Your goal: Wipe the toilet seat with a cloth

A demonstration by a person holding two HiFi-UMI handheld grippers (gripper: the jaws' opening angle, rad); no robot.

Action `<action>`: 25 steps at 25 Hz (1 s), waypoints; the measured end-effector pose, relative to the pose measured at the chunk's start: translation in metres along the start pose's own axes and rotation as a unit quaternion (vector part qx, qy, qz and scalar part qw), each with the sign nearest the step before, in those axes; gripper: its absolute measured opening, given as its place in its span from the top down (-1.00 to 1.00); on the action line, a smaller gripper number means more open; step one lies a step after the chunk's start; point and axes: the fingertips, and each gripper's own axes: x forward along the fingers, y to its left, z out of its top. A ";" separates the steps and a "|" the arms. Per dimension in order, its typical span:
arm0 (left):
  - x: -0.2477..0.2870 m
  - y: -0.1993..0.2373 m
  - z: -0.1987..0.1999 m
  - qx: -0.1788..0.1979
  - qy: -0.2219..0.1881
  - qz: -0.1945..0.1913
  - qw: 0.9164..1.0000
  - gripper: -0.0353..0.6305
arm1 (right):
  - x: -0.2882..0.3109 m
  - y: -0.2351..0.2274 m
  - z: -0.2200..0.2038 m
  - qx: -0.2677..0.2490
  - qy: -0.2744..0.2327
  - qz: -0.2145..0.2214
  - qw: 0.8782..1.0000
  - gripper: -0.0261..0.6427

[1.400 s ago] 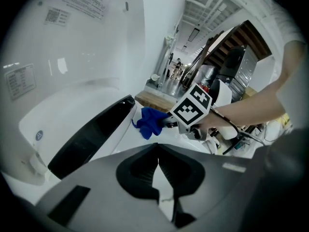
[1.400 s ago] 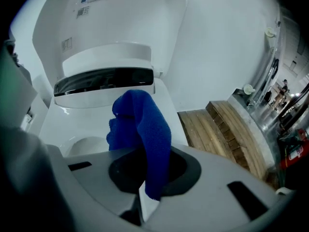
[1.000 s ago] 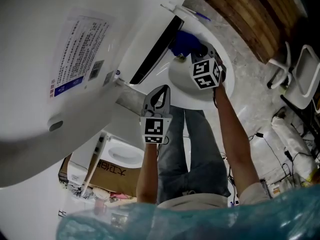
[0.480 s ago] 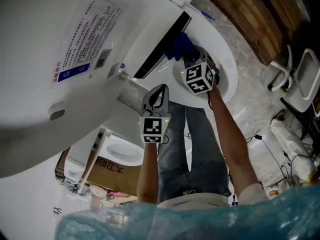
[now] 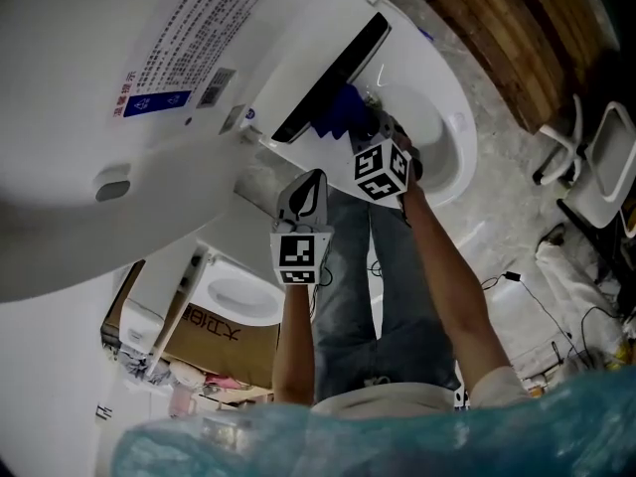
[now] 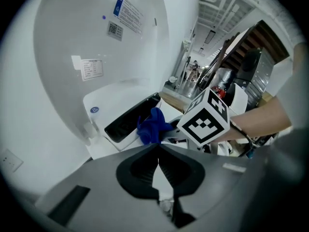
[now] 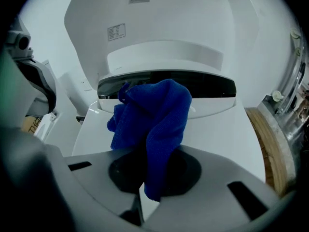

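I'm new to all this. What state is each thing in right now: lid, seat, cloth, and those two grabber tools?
toilet lid: raised.
toilet seat: down.
blue cloth: bunched up, near the seat's rear.
right gripper: shut on the blue cloth.
left gripper: shut, nothing between its jaws.

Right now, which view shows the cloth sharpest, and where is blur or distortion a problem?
Right gripper view: cloth sharp, evenly lit, dark corners. Left gripper view: strong fisheye bending, cloth small. Head view: the lid near the lens is soft and bright, bottom edge blurred.
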 end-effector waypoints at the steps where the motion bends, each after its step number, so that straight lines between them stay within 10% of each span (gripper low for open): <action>1: -0.003 0.001 -0.002 -0.002 0.000 0.002 1.000 0.86 | 0.000 0.005 0.000 -0.004 0.000 0.003 1.000 0.87; 25: -0.048 -0.021 -0.048 -0.010 -0.006 0.034 0.999 0.86 | -0.034 0.100 -0.056 -0.061 0.004 0.067 0.996 0.87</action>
